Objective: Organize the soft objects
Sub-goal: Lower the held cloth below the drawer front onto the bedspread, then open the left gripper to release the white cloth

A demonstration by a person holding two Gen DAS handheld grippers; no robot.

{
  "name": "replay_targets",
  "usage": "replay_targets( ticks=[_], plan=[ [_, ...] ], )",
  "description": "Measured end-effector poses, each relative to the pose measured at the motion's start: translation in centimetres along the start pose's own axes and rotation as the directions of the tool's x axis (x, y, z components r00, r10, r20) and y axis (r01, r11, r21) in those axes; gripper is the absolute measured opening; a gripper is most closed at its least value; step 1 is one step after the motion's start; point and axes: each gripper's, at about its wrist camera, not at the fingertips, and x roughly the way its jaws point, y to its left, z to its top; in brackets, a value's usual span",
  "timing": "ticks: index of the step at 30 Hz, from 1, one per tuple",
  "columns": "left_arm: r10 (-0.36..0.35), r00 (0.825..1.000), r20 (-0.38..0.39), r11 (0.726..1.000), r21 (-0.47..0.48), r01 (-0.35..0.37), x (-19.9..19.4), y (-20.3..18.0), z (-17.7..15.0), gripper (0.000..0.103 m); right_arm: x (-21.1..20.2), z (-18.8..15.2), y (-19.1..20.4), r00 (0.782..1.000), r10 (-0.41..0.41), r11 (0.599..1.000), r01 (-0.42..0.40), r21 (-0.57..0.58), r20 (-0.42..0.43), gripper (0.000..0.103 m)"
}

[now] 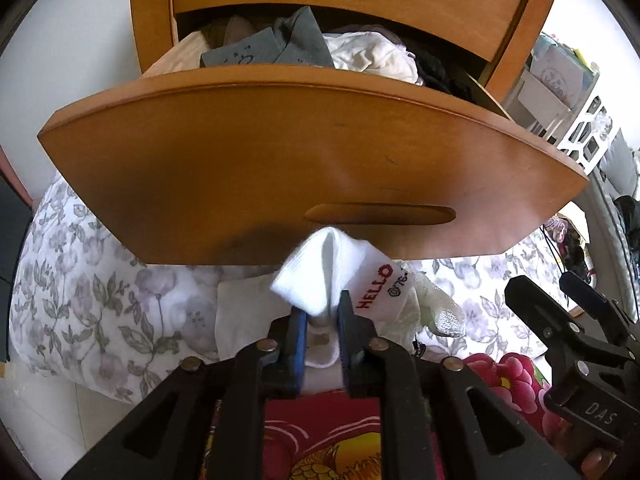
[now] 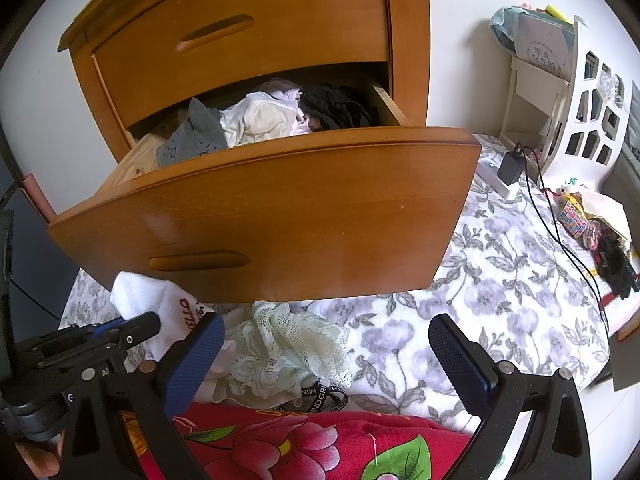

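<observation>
My left gripper (image 1: 322, 312) is shut on a white sock (image 1: 332, 272) with red "HELLO" lettering; the sock bunches up out of the blue pads, just under the handle slot of the open wooden drawer (image 1: 280, 160). The drawer holds a grey garment (image 1: 264, 50), a white one (image 1: 372, 56) and a black one (image 1: 436, 72). My right gripper (image 2: 328, 356) stands wide open above the bed, nothing pressed between its pads. A pale green lace garment (image 2: 280, 348) lies beside its left pad. The sock (image 2: 148, 296) shows at the left of the right wrist view.
The bed has a grey floral sheet (image 2: 500, 300) and a red floral blanket (image 2: 300, 444) at the near edge. A black charger (image 2: 510, 168) with its cable, small trinkets and a white cut-out shelf (image 2: 580, 100) sit to the right. The closed upper drawer (image 2: 240, 32) is above.
</observation>
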Motion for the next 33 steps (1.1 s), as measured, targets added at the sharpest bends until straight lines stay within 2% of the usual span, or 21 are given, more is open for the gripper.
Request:
replay_targets(
  ticks=[2,3,8,10,12,15,17,20,24,28,33],
  plan=[
    [0.003,1.000,0.002,1.000,0.001,-0.003,-0.1,0.0,0.0,0.036,0.0,0.0,0.0,1.000,0.001,1.000,-0.001,0.001,-0.001,0.103],
    [0.005,1.000,0.005,1.000,0.002,-0.005,-0.2,-0.1,0.0,0.039,0.0,0.1,0.0,1.000,0.002,1.000,-0.002,0.001,-0.001,0.103],
    [0.020,1.000,0.007,1.000,0.007,-0.020,-0.2,-0.2,-0.1,0.041,0.0,0.1,0.0,1.000,0.003,1.000,-0.003,0.002,-0.002,0.103],
    [0.027,1.000,0.012,1.000,0.004,-0.027,-0.4,-0.1,-0.1,0.050,0.0,0.0,0.0,1.000,0.004,1.000,-0.004,0.003,-0.001,0.103],
    [0.042,0.999,0.023,0.999,-0.004,-0.042,-0.7,0.0,-0.1,0.065,0.1,0.0,0.0,1.000,0.006,1.000,-0.005,0.005,-0.002,0.103],
    [0.077,0.996,0.033,0.997,-0.015,-0.077,-1.0,0.2,-0.1,0.075,0.0,0.0,0.0,1.000,0.008,1.000,-0.008,0.005,-0.003,0.103],
    [0.118,0.992,0.046,0.993,-0.022,-0.118,-1.4,0.4,-0.1,0.076,0.1,0.0,0.0,1.000,0.008,1.000,-0.008,0.006,-0.003,0.103],
    [0.139,0.985,0.098,0.990,-0.042,-0.135,-2.5,1.0,-0.1,0.093,0.1,0.0,0.0,1.000,0.009,1.000,-0.009,0.007,-0.005,0.103],
    [0.174,0.970,0.167,0.984,-0.067,-0.164,-4.2,1.9,-0.2,0.095,0.1,0.0,0.0,1.000,0.008,1.000,-0.008,0.006,-0.005,0.103],
    [0.178,0.960,0.214,0.982,-0.108,-0.158,-5.6,3.1,-0.3,0.098,0.1,0.0,0.0,1.000,0.009,1.000,-0.008,0.006,-0.006,0.103],
    [0.200,0.939,0.280,0.976,-0.141,-0.166,-7.2,4.2,-0.5,0.101,0.1,0.0,0.0,1.000,0.008,1.000,-0.008,0.004,-0.006,0.103]
  ],
)
